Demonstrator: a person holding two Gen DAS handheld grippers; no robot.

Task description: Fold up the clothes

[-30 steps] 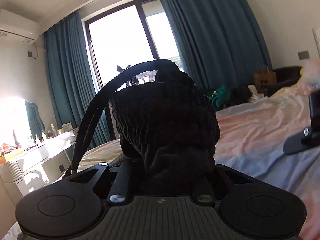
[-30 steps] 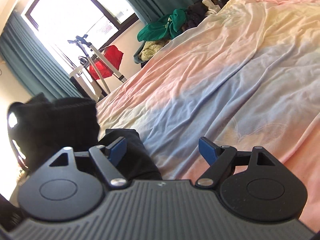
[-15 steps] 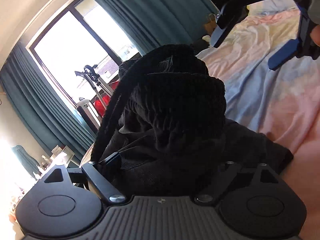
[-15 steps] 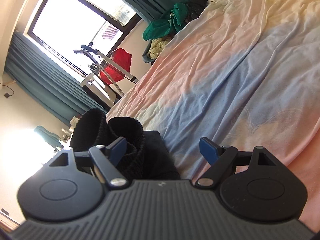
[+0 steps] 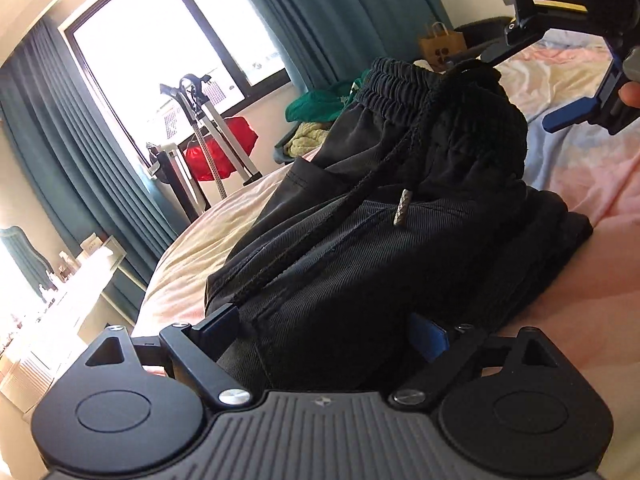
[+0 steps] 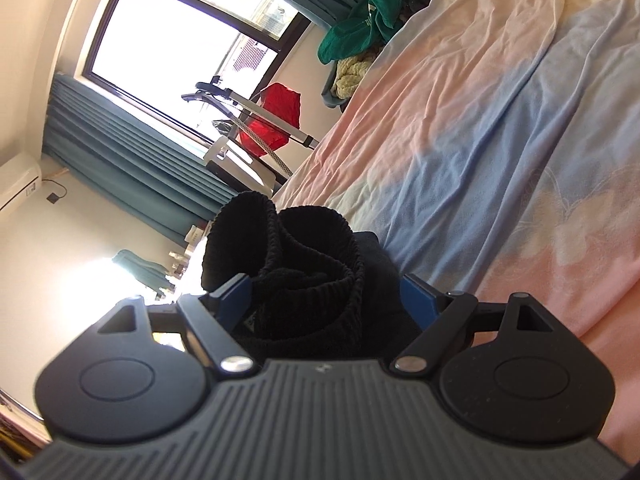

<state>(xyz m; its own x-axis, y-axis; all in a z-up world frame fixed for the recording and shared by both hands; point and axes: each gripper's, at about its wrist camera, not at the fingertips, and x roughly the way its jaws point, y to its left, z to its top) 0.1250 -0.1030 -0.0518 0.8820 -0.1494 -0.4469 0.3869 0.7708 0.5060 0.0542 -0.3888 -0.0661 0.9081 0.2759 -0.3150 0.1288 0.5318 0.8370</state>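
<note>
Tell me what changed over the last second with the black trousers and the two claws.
The left claw opened and let go of the black trousers, which were bunched up between its fingers and now lie folded on the bed sheet. The right claw moved in around the waistband end, jaws open. The bed sheet and room stayed as they were.

I'm looking low and close along both grippers, each tilted, facing the window (image 5: 168, 68); both views are sharing the black trousers (image 5: 392, 216), bed (image 6: 500, 140) and curtains (image 6: 132, 152).
</note>
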